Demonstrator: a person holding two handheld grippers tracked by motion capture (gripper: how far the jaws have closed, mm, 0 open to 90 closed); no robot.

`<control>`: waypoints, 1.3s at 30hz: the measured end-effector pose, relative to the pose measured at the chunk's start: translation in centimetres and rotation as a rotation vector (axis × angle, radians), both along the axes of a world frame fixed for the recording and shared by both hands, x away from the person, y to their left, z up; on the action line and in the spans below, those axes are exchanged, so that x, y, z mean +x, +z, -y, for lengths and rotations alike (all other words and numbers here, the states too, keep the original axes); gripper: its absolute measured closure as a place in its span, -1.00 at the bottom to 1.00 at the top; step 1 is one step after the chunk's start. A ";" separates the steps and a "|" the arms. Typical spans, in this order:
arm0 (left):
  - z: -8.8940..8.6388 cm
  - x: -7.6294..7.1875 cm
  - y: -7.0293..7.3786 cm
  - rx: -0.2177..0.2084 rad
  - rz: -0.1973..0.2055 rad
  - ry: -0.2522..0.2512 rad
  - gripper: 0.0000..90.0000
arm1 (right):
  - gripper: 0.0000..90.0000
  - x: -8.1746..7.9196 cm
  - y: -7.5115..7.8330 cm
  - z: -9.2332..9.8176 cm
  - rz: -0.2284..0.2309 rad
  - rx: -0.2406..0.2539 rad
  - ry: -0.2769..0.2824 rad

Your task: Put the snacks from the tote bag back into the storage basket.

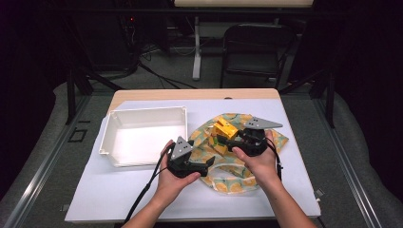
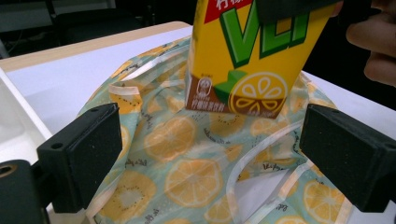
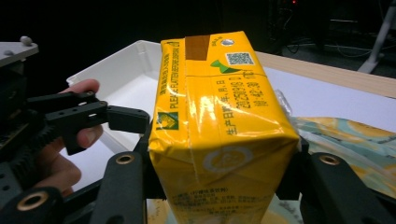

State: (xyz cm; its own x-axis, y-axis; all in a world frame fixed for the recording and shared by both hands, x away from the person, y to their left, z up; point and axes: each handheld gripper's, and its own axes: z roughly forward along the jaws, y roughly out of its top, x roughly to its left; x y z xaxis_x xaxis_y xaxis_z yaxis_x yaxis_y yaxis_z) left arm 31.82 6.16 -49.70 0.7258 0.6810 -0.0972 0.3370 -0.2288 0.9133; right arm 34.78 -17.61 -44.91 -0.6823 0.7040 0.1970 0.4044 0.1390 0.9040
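Right gripper (image 1: 234,137) has the yellow lemon-tea drink carton (image 3: 219,135) pinched square between its jaws, lifted just above the translucent fruit-print drawstring bag (image 2: 187,172) on the bench. Left gripper (image 1: 205,165) sits beside the bag, jaws spread wide with nothing between them. By my reading the white plastic bin (image 1: 142,135) is the target: keep the carton level, clear the near wall, then lower before letting go.

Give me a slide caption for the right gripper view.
Right gripper clamps a yellow lemon-tea drink carton; white plastic tray beyond.
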 end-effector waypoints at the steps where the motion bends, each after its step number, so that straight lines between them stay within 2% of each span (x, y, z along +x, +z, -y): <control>1: 0.0 0.0 0.0 0.001 0.004 -0.002 -0.86 | 0.11 -0.1 0.0 -0.2 0.000 0.002 0.004; 3: 0.2 -0.1 0.0 0.006 0.013 -0.010 -0.85 | 0.11 -0.4 0.0 -0.8 -0.005 0.006 0.021; 9: 0.7 -0.4 -0.3 0.019 0.015 -0.030 -0.84 | 0.11 -0.9 -0.1 -1.8 -0.005 0.015 0.028; 15: 1.1 -0.6 -0.4 0.021 0.018 -0.029 -0.81 | 0.11 -1.4 -0.3 -2.8 -0.021 0.016 0.044; 22: 1.4 -0.8 -0.5 0.039 0.025 0.017 -0.69 | 0.11 -1.9 -0.5 -3.9 -0.028 0.005 0.067; 27: 1.3 -0.8 -0.4 0.031 0.027 0.028 -0.62 | 0.11 -2.1 -0.6 -4.3 -0.031 0.003 0.072; 29: 1.3 -0.8 -0.4 0.028 0.028 0.046 -0.53 | 0.11 -2.2 -0.7 -4.4 -0.034 -0.004 0.072; 39: 1.4 -1.3 -0.2 0.054 0.035 0.064 -0.39 | 0.08 -2.3 -0.8 -4.6 -0.033 -0.009 0.075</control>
